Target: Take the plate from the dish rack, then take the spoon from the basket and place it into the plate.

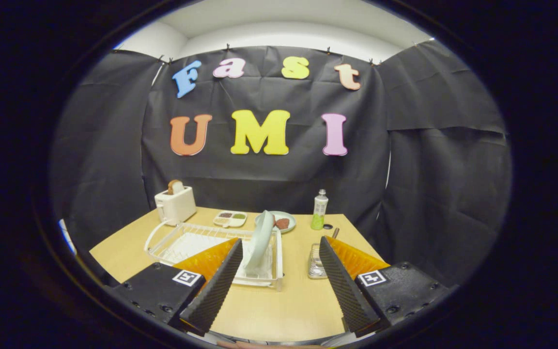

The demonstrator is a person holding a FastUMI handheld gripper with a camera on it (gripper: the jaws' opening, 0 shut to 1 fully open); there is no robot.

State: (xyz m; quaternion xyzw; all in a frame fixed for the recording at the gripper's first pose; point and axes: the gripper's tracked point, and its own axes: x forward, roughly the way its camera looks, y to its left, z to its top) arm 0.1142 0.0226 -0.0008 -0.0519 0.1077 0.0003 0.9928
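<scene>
A pale green plate [261,238] stands on edge in the white wire dish rack [196,241], at the rack's right end. It is just beyond my left finger [218,281]. A small metal mesh basket [316,264] sits on the table right of the rack, partly behind my right finger [342,286]. A dark handle [335,233] sticks up from behind the basket; whether it is the spoon I cannot tell. My gripper [281,242] is open, held above the near part of the table with nothing between its fingers.
On the wooden table [269,305], a white toaster [176,203] with a slice of bread stands at the back left. Behind the rack lie a divided tray [230,218] and a plate with food [283,222]. A green bottle [319,209] stands at the back right.
</scene>
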